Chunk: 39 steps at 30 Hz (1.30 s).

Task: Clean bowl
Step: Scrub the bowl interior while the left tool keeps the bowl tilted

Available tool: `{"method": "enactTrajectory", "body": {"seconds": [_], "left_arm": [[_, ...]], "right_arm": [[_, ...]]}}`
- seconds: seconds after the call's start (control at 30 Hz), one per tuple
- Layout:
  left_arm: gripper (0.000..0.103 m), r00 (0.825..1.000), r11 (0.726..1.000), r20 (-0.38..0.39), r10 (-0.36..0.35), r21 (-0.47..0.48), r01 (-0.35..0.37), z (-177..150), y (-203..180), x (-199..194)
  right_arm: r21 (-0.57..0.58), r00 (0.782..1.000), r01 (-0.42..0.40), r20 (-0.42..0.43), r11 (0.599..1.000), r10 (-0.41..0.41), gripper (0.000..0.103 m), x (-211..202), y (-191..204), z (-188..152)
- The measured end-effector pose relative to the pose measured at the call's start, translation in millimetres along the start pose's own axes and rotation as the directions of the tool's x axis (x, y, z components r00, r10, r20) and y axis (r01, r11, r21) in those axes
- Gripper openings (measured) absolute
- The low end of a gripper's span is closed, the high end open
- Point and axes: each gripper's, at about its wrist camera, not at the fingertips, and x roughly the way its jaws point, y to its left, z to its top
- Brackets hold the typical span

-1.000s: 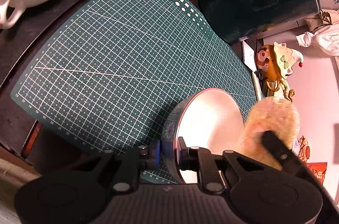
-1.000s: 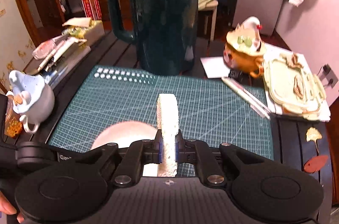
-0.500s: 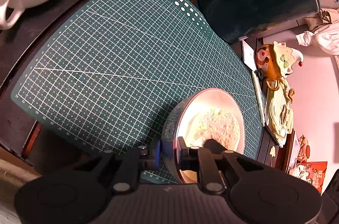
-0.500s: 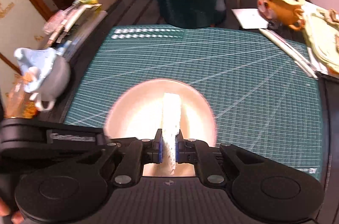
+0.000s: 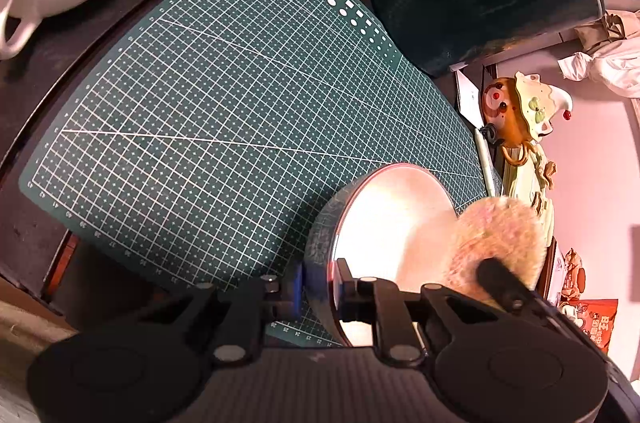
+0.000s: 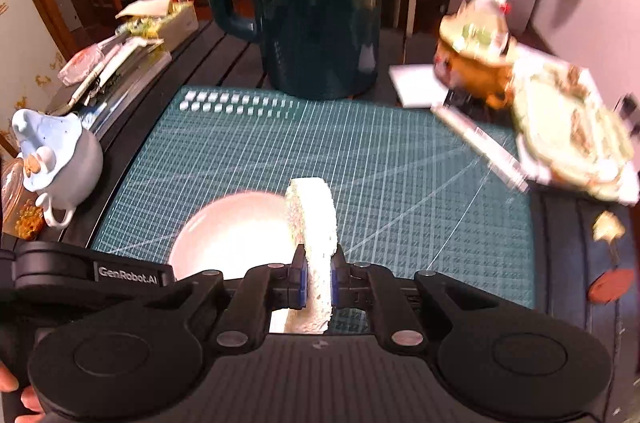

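My left gripper (image 5: 318, 291) is shut on the near rim of a bowl (image 5: 394, 223) with a pale pink inside and a grey outside, tilted on the green cutting mat (image 5: 224, 111). My right gripper (image 6: 319, 281) is shut on a whitish sponge (image 6: 312, 223). In the left wrist view the sponge (image 5: 500, 243) is at the bowl's right rim, with the right gripper's finger (image 5: 500, 283) in front of it. In the right wrist view the bowl (image 6: 232, 235) lies just left of the sponge.
A tall dark green pitcher (image 6: 312, 3) stands at the mat's far edge. A pale blue pot (image 6: 56, 159) sits left of the mat. An orange clown figure (image 6: 476, 55) and a cream dish (image 6: 572, 147) stand at the right, with a pen (image 6: 480, 147) beside them.
The sponge went down into the bowl half a second ago and has now come back out to the bowl's right rim. The left gripper and bowl stayed in place.
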Motion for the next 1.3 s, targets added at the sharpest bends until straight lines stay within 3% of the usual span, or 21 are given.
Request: {"method": "enactTrajectory", "body": {"seconds": [0.07, 0.17, 0.3, 0.47, 0.63, 0.9, 1.1, 1.3], "left_arm": [[0.015, 1.0, 1.0, 0.004, 0.001, -0.008, -0.001, -3, -2, -1], [0.015, 1.0, 1.0, 0.003, 0.0, -0.011, 0.0, -3, -2, -1], [0.013, 1.0, 1.0, 0.003, -0.002, -0.018, 0.002, -2, -1, -1], [0.015, 1.0, 1.0, 0.006, 0.001, -0.004, -0.001, -3, -3, -1], [0.015, 1.0, 1.0, 0.003, -0.002, 0.001, 0.002, -3, -3, -1], [0.015, 1.0, 1.0, -0.028, -0.008, 0.022, 0.009, -1, -4, 0], [0.016, 0.998, 0.998, -0.069, -0.006, 0.067, 0.011, -1, -5, 1], [0.014, 0.997, 0.997, -0.071, -0.003, 0.076, 0.008, -2, -5, 0]], "right_arm": [[-0.012, 1.0, -0.007, 0.018, 1.0, 0.007, 0.009, -3, 4, 0], [0.006, 0.997, -0.083, 0.0, 0.997, 0.083, 0.009, 5, 6, -1], [0.034, 0.983, -0.165, -0.072, 0.986, 0.167, 0.009, 29, 9, -6], [0.046, 0.984, -0.136, -0.113, 0.99, 0.141, 0.009, 48, 8, -10], [0.02, 0.991, -0.049, -0.124, 0.999, 0.051, 0.009, 40, 4, -7], [0.013, 1.0, -0.014, -0.017, 1.0, 0.014, 0.009, 4, -5, 2], [0.032, 0.995, -0.094, 0.015, 0.995, 0.094, 0.009, -3, -4, 5], [0.066, 0.979, -0.168, -0.104, 0.983, 0.175, 0.009, 34, 2, -2]]}}
